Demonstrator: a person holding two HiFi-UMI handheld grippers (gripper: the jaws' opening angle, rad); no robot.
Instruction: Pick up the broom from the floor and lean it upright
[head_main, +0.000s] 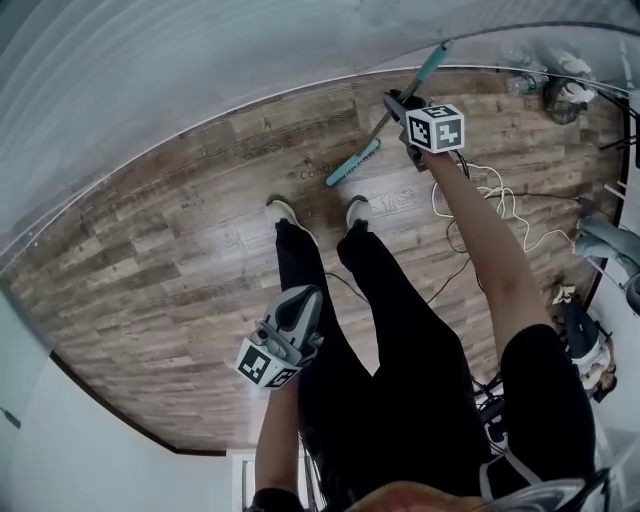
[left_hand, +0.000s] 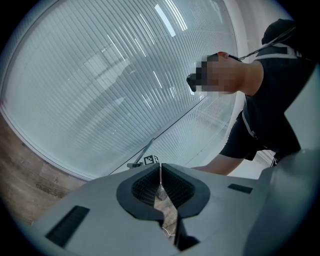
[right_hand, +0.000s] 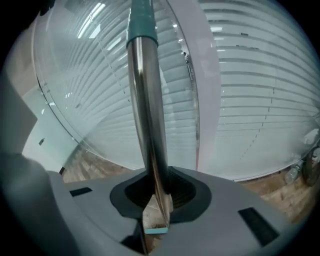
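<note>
**Right gripper (head_main: 397, 106) clamps the silver-handled, teal-bristled broom (head_main: 355, 160).**
Only the head view shows its bristles; the right gripper view crops the handle's top. Left gripper (left_hand: 161, 186) is closed on nothing.

The floor (head_main: 170, 250) is of brown wooden planks, and some faint lettering (head_main: 320, 172) is printed on it just ahead of the person's feet. Along its far edge runs a pale wall of horizontal blinds (head_main: 220, 60). In the right gripper view a white vertical post (right_hand: 207, 75) divides these blinds. The person wears black trousers (head_main: 400, 330) and light shoes (head_main: 283, 211), with the two feet a little apart. To the right of the feet a white cable (head_main: 495, 205) lies in loose loops on the floor. At the far right, near the blinds, stand some clear bottles (head_main: 520, 80). At the near left a dark skirting board (head_main: 110, 405) borders a white wall (head_main: 60, 450).
</note>
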